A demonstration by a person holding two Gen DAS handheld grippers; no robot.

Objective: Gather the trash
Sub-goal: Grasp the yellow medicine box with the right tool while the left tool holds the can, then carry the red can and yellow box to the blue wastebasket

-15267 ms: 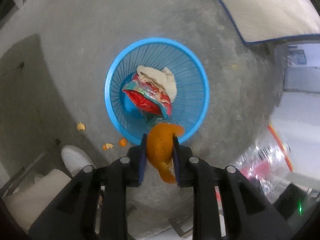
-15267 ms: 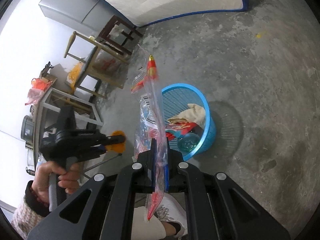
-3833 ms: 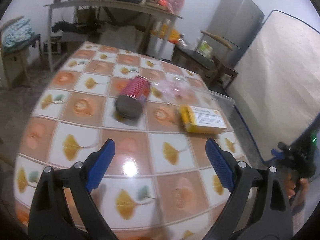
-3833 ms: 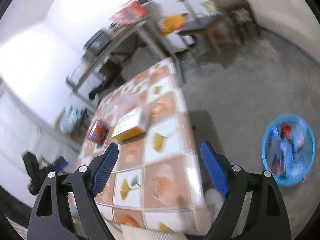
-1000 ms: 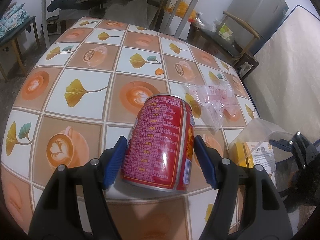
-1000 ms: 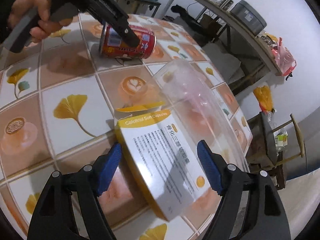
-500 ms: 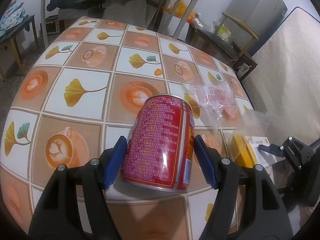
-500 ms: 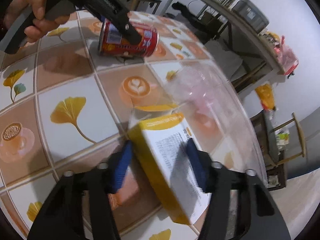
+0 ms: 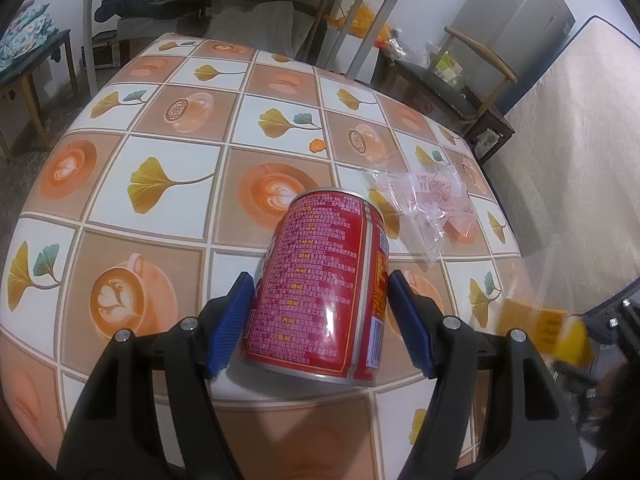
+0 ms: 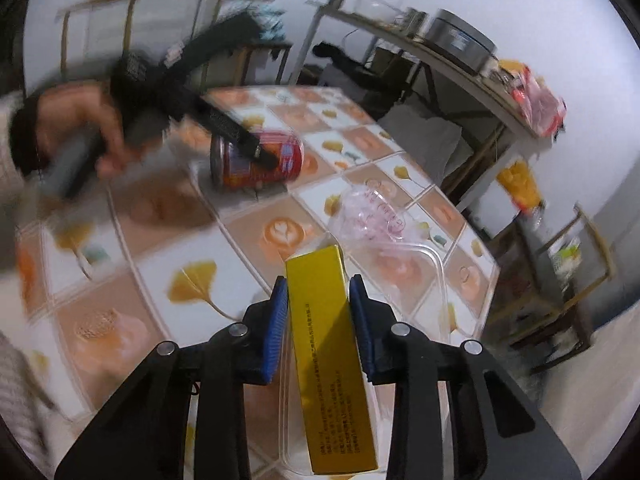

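A red can (image 9: pixel 324 292) lies on its side on the tiled table (image 9: pixel 160 184). My left gripper (image 9: pixel 320 280) is shut on it, one blue pad against each side. In the right wrist view the same can (image 10: pixel 280 160) shows at the back with a left finger across it and a hand on the handle. My right gripper (image 10: pixel 318 284) is still closing on a yellow box (image 10: pixel 328 340), pads pressing its sides, and holds it on edge above the table. That box (image 9: pixel 540 324) is a blur at the right of the left wrist view.
A clear plastic bag with pink print (image 9: pixel 432 200) lies on the table beyond the can. A clear plastic tray (image 10: pixel 436 280) lies below the box. A bit of orange peel (image 9: pixel 318 145) sits mid-table. A chair (image 9: pixel 472 80), fridge (image 9: pixel 516 12) and mattress (image 9: pixel 580 140) stand to the right.
The right gripper has closed on the yellow box, turned it onto its edge and raised it off the table. The left gripper and the can have stayed where they were.
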